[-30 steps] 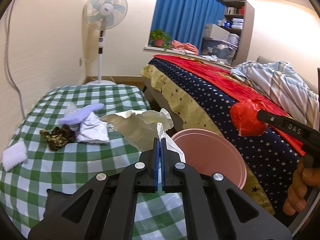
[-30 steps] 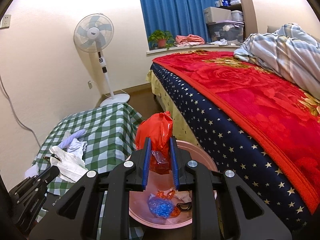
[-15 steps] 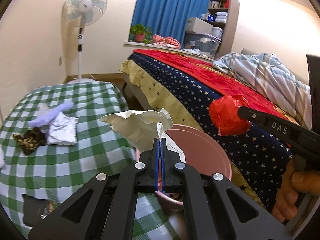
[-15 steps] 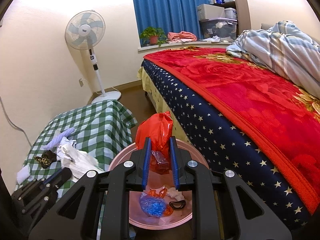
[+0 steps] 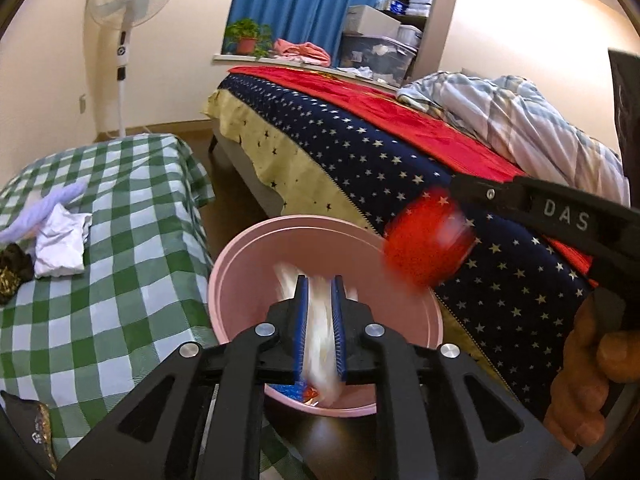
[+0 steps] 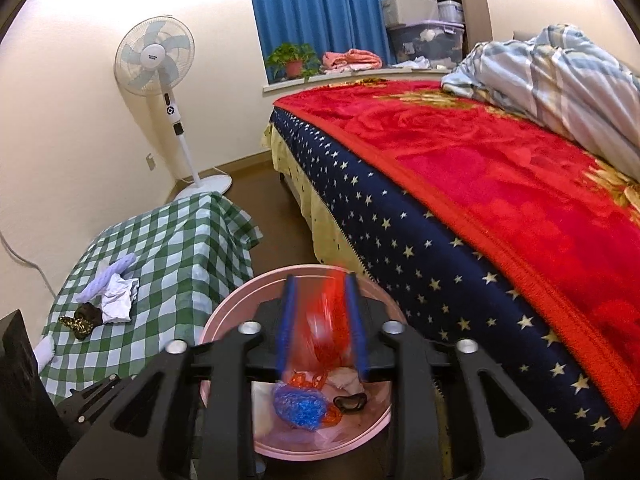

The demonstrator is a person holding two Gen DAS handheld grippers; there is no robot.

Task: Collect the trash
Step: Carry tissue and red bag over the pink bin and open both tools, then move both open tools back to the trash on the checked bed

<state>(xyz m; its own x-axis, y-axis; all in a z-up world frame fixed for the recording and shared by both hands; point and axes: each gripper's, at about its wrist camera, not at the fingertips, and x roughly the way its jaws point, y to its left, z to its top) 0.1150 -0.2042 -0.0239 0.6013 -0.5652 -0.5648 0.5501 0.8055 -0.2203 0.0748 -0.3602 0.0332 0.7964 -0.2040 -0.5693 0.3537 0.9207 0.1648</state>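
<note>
Trash fills the bottom of a pink bin (image 6: 224,320) standing on the floor between a bed (image 6: 500,184) and a low tabletop (image 5: 132,208) covered in green and white checked cloth. Inside the bin lie a crumpled blue wrapper (image 6: 299,406), orange scraps and pale paper. The left tool (image 5: 319,320) hangs over the bin with its blue pads parted, and a blurred white paper wad (image 5: 320,344) shows between them; whether the pads touch it cannot be told. The right tool (image 6: 322,328) is also above the bin, pads apart, with a blurred red plastic bag (image 6: 326,328) between them, contact unclear. In the left view the right tool's arm bears the raised letters "DAS" (image 5: 566,214). On the tabletop lie a white cloth (image 5: 60,246), a lilac cloth (image 5: 44,210) and a dark patterned piece (image 5: 14,270). A standing fan (image 6: 154,58) near the wall has a small label, too small to read.
</note>
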